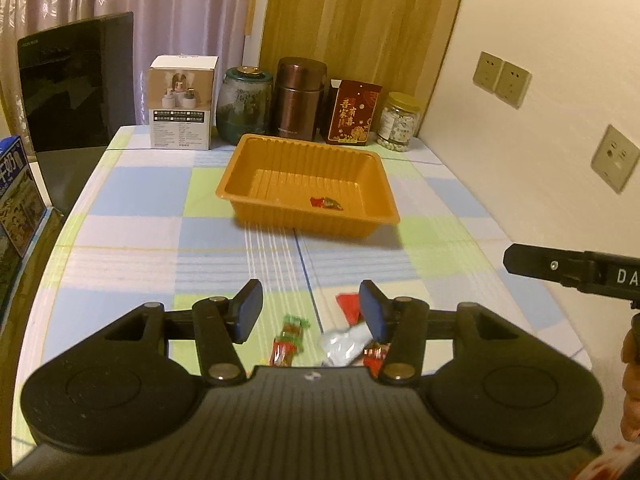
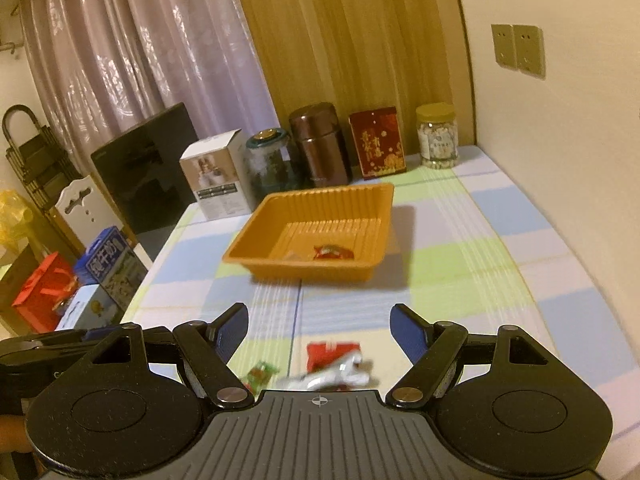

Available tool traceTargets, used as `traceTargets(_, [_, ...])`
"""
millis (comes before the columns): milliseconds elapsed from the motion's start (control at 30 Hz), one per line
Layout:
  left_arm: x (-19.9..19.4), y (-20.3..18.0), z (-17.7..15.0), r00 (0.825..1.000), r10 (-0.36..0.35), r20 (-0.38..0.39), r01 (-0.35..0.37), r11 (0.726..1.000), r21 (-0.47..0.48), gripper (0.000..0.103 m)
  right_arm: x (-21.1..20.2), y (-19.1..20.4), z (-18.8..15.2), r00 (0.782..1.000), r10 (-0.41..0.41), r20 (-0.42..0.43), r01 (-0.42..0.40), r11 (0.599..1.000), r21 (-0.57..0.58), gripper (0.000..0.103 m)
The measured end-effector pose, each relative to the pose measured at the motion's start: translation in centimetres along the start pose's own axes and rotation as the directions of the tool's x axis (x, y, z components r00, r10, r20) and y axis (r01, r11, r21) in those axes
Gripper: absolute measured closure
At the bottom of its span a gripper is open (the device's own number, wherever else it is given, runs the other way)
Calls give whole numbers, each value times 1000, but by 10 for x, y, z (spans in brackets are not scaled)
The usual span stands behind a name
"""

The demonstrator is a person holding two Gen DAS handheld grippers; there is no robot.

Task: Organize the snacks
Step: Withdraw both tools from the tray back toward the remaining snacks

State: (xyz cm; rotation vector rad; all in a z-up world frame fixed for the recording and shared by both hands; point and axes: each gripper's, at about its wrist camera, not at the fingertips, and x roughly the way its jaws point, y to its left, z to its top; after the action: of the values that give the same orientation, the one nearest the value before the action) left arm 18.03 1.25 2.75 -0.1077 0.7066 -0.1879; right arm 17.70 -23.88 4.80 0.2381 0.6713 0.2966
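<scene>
An orange plastic tray (image 1: 280,160) (image 2: 248,240) sits mid-table with one red-wrapped snack (image 1: 326,203) (image 2: 332,252) inside. Loose snacks lie on the checked cloth near the front: a red-and-green wrapper (image 1: 290,340) (image 2: 262,374), a silver packet (image 1: 344,342) (image 2: 332,376) and a red packet (image 1: 350,304) (image 2: 332,354). My left gripper (image 1: 311,308) hovers above them, open, with nothing between its pads. My right gripper (image 2: 320,332) is also open and empty over the same pile; its finger (image 1: 560,268) shows at the right edge of the left wrist view.
Along the back edge stand a white box (image 1: 184,102), a green jar (image 1: 244,104), a brown canister (image 1: 300,98), a red box (image 1: 352,112) and a glass jar (image 1: 400,122). A dark panel (image 1: 76,80) and a blue carton (image 1: 16,192) flank the left; a wall runs along the right.
</scene>
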Motion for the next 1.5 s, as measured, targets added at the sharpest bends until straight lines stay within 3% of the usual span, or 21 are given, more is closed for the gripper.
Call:
traceTargets(300, [-25, -5, -44, 1000, -3, -3, 3, 1000, 19, 46, -27, -1, -45, 999, -39, 2, 39, 998, 52, 25])
traceTargets(833, [-15, 1, -102, 995, 15, -94, -11, 999, 49, 46, -22, -1, -105, 991, -100, -88, 106, 992, 70, 25])
traceTargets(1267, [8, 12, -105, 993, -4, -117, 17, 994, 112, 46, 2, 3, -117, 986, -100, -134, 110, 991, 71, 26])
traceTargets(1500, [36, 12, -103, 988, -62, -143, 91, 974, 207, 47, 20, -1, -123, 981, -110, -160, 123, 990, 75, 28])
